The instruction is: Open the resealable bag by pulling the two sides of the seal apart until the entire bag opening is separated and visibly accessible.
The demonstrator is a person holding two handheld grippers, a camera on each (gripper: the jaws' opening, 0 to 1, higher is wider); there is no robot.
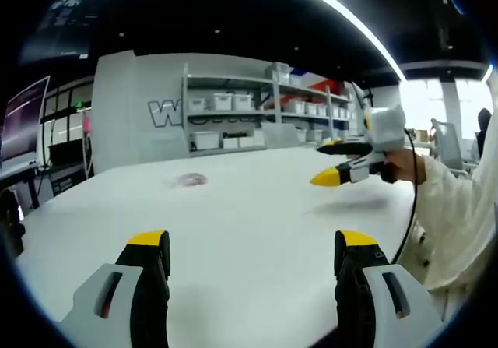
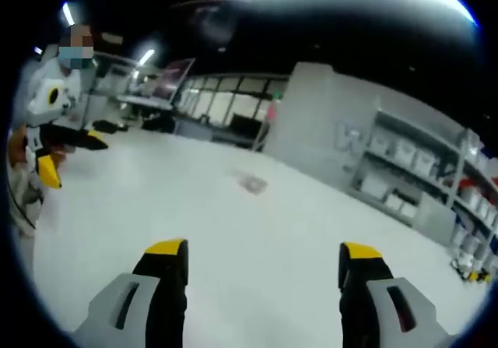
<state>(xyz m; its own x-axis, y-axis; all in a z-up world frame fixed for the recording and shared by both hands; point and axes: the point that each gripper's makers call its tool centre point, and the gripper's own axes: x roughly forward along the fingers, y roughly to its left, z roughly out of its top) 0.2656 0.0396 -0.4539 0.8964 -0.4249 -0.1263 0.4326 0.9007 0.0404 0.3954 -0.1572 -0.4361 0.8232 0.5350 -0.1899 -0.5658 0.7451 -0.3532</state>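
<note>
The resealable bag (image 1: 191, 180) is a small, pale pinkish, see-through pouch lying flat on the white table (image 1: 257, 208), far ahead of both grippers. In the right gripper view the bag (image 2: 251, 182) lies near the middle of the table (image 2: 233, 239). My left gripper (image 1: 251, 243) is open over the near table edge, its yellow-tipped jaws wide apart and holding nothing. My right gripper (image 2: 263, 251) is also open and holds nothing. It comes into the left gripper view as the right gripper (image 1: 333, 163), held in a hand above the table, well right of the bag. The left gripper (image 2: 71, 155) appears at the left of the right gripper view.
A person in a white coat (image 1: 451, 208) holds the grippers. Shelves with white bins (image 1: 233, 118) stand behind the table along a grey wall. Monitors and desks (image 1: 27, 122) are at the far left. The shelving (image 2: 412, 169) also runs along the right.
</note>
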